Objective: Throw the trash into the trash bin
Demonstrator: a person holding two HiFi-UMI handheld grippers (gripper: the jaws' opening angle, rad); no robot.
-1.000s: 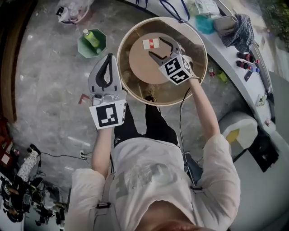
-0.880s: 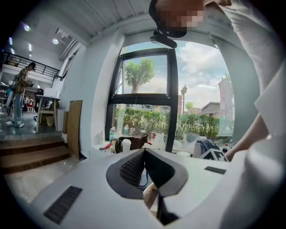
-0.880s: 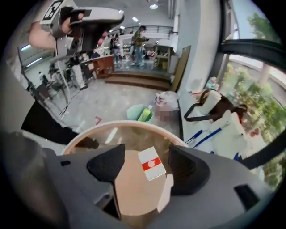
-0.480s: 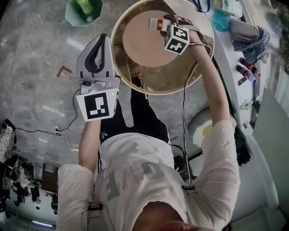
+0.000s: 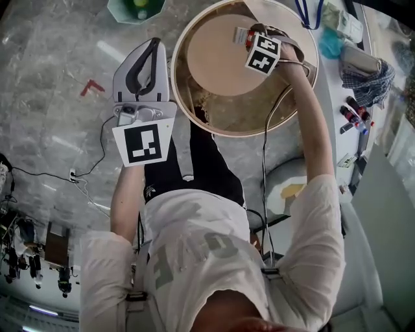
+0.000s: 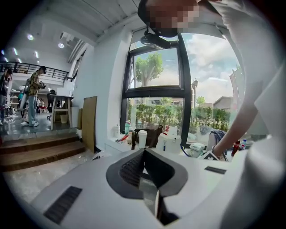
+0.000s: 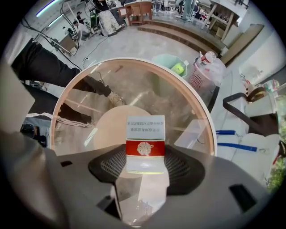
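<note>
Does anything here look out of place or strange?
In the head view, a small red scrap lies on the grey floor left of the round table, outside the green bin; it may be litter or a tape mark. A red-and-white box lies flat on that table. Nothing looks spilled or broken.

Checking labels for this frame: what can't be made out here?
Pack print: right gripper view, too small and blurred.
Pack in head view: mostly hidden under right claw, whose jaws have just been closing, pack between them.
Bin: head view, cut by top edge.
Counter items: head view, too small.
</note>
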